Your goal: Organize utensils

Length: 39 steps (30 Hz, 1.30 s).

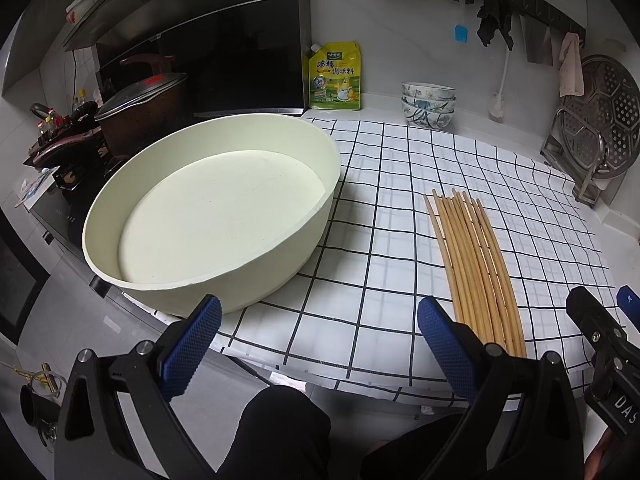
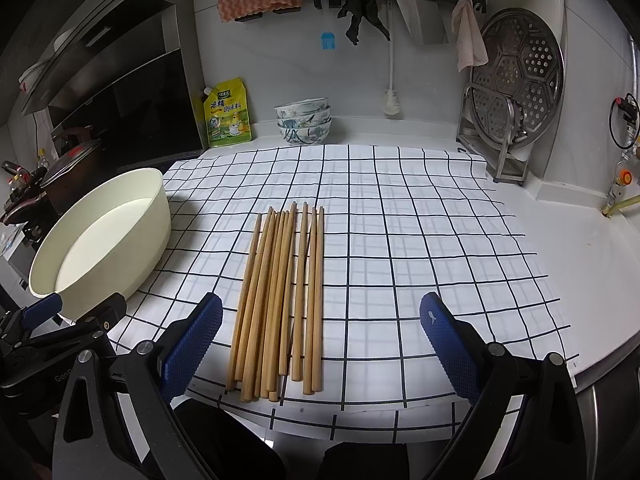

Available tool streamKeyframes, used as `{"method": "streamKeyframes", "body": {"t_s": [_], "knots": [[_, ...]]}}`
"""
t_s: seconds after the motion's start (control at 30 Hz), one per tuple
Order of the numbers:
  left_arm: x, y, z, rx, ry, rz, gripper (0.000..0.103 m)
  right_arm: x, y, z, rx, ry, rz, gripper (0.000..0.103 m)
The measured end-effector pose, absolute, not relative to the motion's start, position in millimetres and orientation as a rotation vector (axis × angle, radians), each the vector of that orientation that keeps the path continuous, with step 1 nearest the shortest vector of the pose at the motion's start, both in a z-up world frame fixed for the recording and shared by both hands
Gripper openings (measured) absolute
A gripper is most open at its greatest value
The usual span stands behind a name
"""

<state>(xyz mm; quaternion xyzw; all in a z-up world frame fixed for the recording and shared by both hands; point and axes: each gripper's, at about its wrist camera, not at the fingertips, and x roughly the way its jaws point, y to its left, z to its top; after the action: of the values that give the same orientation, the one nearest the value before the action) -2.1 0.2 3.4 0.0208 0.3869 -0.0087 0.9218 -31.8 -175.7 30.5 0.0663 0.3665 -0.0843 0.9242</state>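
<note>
Several wooden chopsticks (image 2: 280, 300) lie side by side on the checked cloth (image 2: 400, 240), pointing away from me; they also show in the left wrist view (image 1: 476, 268). A cream round pan (image 1: 216, 212) stands empty at the cloth's left edge, also seen in the right wrist view (image 2: 104, 240). My left gripper (image 1: 320, 340) is open and empty, near the front edge between pan and chopsticks. My right gripper (image 2: 320, 340) is open and empty, just in front of the chopsticks' near ends; part of it shows in the left wrist view (image 1: 600, 332).
Stacked patterned bowls (image 2: 304, 120) and a yellow seasoning pouch (image 2: 226, 114) stand at the back wall. A steamer plate in a metal rack (image 2: 516, 92) is at the back right. A lidded dark pot (image 1: 140, 108) sits on the stove to the left.
</note>
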Motion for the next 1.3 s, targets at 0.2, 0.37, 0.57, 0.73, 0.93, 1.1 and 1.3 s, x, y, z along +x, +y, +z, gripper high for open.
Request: {"method": "streamKeyframes", "body": {"t_s": [0.2,0.37,0.57,0.73,0.93,1.1,1.3], "knots": [[-2,0,3,0.043,0.796,-0.018,0.097,-32,-175,30,0.135,0.751,-0.173,0.094],[-2,0,3,0.042,0.796,-0.018,0.097,-32,-176,30,0.135,0.751,-0.174,0.094],[-2,-1,3,0.042,0.798,-0.018,0.097,-32,-175,31,0.136,0.75,-0.175,0.094],[-2,-1,3,0.042,0.799,-0.018,0.097,-32,-176,31,0.138,0.752,-0.175,0.094],[-2,-2,1,0.042,0.802,-0.019,0.097,-32,-177,30,0.14,0.756,-0.174,0.094],[3,-6,-7,0.046,0.819,-0.037,0.097,-29,-180,25,0.151,0.769,-0.168,0.094],[12,-18,-21,0.053,0.858,-0.072,0.097,-22,-200,11,0.18,0.802,-0.203,0.094]]}}
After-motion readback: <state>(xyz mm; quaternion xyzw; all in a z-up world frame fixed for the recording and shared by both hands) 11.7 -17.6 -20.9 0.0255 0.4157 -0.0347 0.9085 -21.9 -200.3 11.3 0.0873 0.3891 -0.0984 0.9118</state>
